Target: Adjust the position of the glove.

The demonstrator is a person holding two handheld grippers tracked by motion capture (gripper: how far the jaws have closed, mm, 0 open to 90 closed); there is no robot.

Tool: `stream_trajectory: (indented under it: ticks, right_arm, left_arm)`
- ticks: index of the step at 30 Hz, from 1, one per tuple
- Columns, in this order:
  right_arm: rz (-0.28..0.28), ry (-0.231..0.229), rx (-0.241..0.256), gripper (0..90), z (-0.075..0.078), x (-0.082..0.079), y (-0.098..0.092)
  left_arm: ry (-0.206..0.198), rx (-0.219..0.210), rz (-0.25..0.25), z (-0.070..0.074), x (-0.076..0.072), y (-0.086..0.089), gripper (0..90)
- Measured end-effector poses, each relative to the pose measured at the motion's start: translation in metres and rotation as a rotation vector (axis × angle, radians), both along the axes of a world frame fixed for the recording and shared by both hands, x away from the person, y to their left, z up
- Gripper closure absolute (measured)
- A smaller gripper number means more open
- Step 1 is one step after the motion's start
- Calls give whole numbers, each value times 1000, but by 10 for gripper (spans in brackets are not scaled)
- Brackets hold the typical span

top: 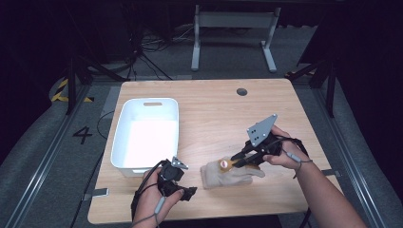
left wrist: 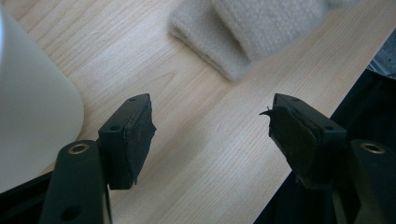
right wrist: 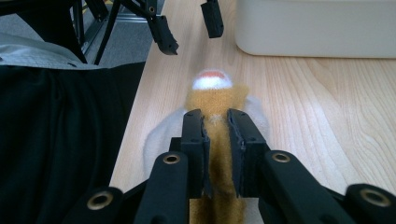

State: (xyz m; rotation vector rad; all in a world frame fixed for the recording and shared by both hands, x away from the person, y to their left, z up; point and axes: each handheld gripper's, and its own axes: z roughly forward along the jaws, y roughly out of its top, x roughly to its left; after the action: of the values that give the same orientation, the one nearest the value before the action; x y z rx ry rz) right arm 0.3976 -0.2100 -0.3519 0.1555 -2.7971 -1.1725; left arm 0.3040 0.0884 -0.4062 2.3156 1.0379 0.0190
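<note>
A mustard-orange fuzzy sock (right wrist: 215, 95) with a white and red tip lies on top of a beige sock (right wrist: 159, 135). My right gripper (right wrist: 215, 116) is shut on the orange sock, pinching it along its length. In the high view the right gripper (top: 234, 162) points left over the beige sock (top: 223, 175), with the orange sock (top: 223, 164) at its tips. Near the table's front edge, left of the socks, my left gripper (top: 189, 193) is open with nothing between its jaws. The left gripper (left wrist: 210, 123) hovers over bare wood, and the beige sock (left wrist: 243, 32) lies ahead of it.
A white plastic bin (top: 152, 101) stands on the left half of the wooden table (top: 223, 114); its wall (left wrist: 32, 107) is close beside the left gripper. The bin (right wrist: 317, 28) sits beyond the socks. A round grommet (top: 242, 91) marks the table's far side.
</note>
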Motion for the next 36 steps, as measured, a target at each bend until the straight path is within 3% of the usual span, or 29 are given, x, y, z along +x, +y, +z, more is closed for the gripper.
stream_trajectory:
  ticks: [4,12,23,32,36]
  right_arm:
    - [-4,3,-7,789,-5,1,3]
    - [19,9,39,795,-8,3,6]
    - [-24,14,-49,789,-27,16,2]
    - [-48,-16,-133,786,-41,20,2]
    - [-58,-26,-145,782,-46,22,1]
  left_arm:
    - [-1,0,1,-1,0,-1,314]
    - [1,3,1,-1,0,-1,313]
    - [4,2,-9,-3,1,-2,313]
    - [8,1,-20,-3,3,-9,312]
    - [7,4,-31,-3,4,-11,312]
